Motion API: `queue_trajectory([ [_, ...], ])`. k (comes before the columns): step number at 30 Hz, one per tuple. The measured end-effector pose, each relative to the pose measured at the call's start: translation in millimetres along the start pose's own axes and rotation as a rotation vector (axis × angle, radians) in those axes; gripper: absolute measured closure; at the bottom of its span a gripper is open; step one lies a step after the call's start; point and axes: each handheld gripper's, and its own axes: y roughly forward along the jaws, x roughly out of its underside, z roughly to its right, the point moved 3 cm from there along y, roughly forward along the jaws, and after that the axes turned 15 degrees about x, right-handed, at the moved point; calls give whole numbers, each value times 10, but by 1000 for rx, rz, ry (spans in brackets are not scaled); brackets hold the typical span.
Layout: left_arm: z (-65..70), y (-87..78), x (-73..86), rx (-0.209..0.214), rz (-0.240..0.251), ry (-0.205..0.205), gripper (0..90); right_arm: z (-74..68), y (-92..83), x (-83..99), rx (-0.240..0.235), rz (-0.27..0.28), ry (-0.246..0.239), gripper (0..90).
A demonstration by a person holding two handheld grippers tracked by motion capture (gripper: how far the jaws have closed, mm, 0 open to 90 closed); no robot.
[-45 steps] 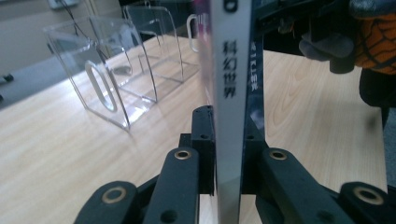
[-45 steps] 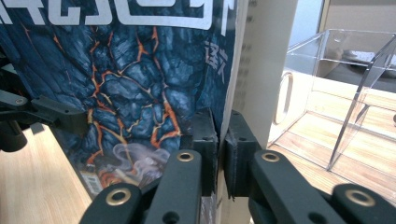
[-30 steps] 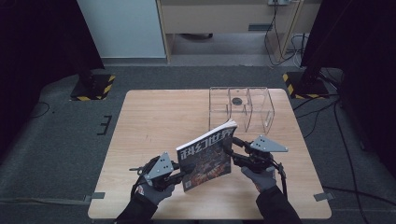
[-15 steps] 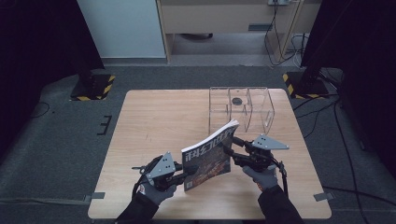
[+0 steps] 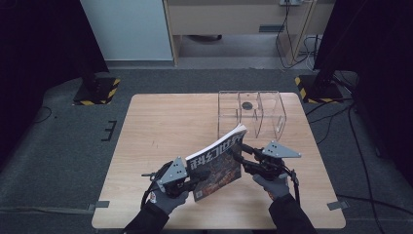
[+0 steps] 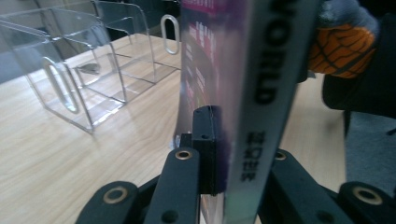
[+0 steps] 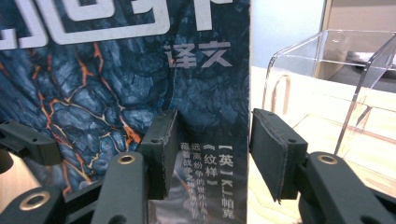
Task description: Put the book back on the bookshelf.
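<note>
Magazine [image 5: 217, 163] lower edge hidden behind left fingers [image 6: 219, 144] clamped on it; right fingers [image 7: 212, 149] parted, closing around its edge.

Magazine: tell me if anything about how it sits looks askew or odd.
The magazine stands tilted off the table, leaning toward the clear acrylic rack. The left gripper pinches its lower edge; the right gripper's jaws, just closing, straddle its edge without pressing.

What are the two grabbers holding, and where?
The left gripper is clamped on the magazine at its spine edge. The right gripper has just been closing; its jaws straddle the far edge, not pressing.
</note>
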Motion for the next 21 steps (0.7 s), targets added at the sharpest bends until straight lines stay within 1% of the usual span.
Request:
queue_trajectory([
  [2,-5,0,-3,-19,1,-10,822,15,-8,-10,3,0,8,494],
  [4,-9,-2,-2,-22,1,-14,823,27,-17,-15,12,-1,10,478],
  [6,-21,-7,-3,-35,4,-27,823,46,-29,-19,19,-2,12,458],
  [7,-21,-7,-3,-35,4,-27,823,46,-29,-19,19,-2,12,458],
  [8,-27,-8,-4,-36,5,-32,823,57,-36,-20,27,-2,16,440],
  [9,-33,-7,-4,-38,11,-43,823,89,-44,-19,55,-5,11,405],
  [10,-35,-7,-3,-38,15,-49,823,110,-48,-14,72,-7,5,383],
  [11,-35,-7,-3,-38,15,-49,823,110,-48,-14,72,-7,5,383],
  [14,-42,-9,-6,-45,20,-57,824,186,-46,16,141,-21,-16,329],
  [15,-47,-9,-9,-49,26,-65,824,236,-48,42,183,-38,-23,297],
  [17,-48,-10,-12,-52,29,-68,824,288,-51,69,215,-48,-33,281],
  [18,-52,-12,-17,-56,33,-70,824,288,-51,69,215,-48,-33,281],
  [19,-54,-11,-24,-57,35,-70,824,311,-52,81,229,-52,-35,277],
  [20,-53,-12,-29,-60,37,-69,824,333,-57,95,240,-62,-39,277],
  [21,-49,-20,-43,-65,40,-68,824,370,-63,123,263,-77,-55,273],
])
